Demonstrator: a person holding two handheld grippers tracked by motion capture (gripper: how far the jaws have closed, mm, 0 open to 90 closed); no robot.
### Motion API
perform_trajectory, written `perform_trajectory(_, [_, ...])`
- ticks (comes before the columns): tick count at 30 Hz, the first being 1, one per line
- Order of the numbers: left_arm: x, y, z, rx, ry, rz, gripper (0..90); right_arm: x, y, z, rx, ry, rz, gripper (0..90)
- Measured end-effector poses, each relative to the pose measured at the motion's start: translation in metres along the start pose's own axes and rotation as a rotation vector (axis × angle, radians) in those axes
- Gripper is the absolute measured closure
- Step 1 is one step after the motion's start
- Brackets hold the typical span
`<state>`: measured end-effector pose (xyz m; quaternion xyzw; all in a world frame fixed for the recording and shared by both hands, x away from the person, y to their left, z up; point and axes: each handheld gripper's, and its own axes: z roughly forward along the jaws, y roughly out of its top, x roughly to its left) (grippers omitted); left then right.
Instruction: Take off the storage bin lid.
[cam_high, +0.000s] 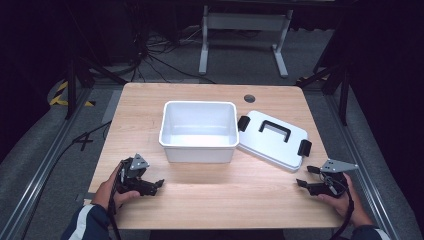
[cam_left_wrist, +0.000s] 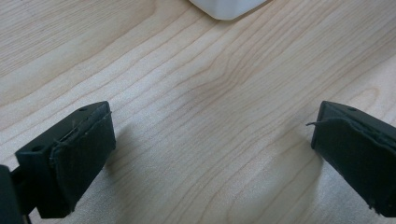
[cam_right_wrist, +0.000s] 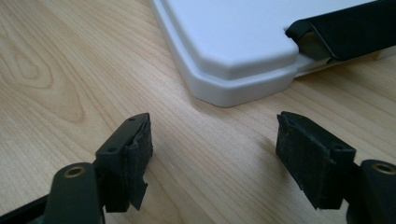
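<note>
Hand-held gripper (cam_high: 159, 184) near unmarked white bin (cam_high: 198, 131).

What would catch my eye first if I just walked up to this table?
Probably the open white plastic tub in the middle of the light wooden table, its inside bare. Just to its right the matching white lid, with a black handle and black clips, lies flat on the wood. Near the front edge, a person's hands hold two black grippers, the left gripper and the right gripper, both open and holding nothing.

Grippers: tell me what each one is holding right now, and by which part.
Nothing. The left gripper and right gripper are both open over the table.
</note>
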<state>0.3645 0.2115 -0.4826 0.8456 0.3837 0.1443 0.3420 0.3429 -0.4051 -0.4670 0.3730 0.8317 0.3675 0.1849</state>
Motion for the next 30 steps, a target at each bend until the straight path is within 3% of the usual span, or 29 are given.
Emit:
perform_trajectory(23, [0.0019, 0.0011, 0.0003, 0.010, -0.015, 0.014, 0.0, -0.0004, 0.0007, 0.0007, 0.000, -0.003, 0.003, 26.8])
perform_trajectory(30, [0.0018, 0.0011, 0.0003, 0.010, -0.015, 0.014, 0.0, 0.0016, 0.0017, 0.0018, 0.002, -0.028, 0.024, 26.6])
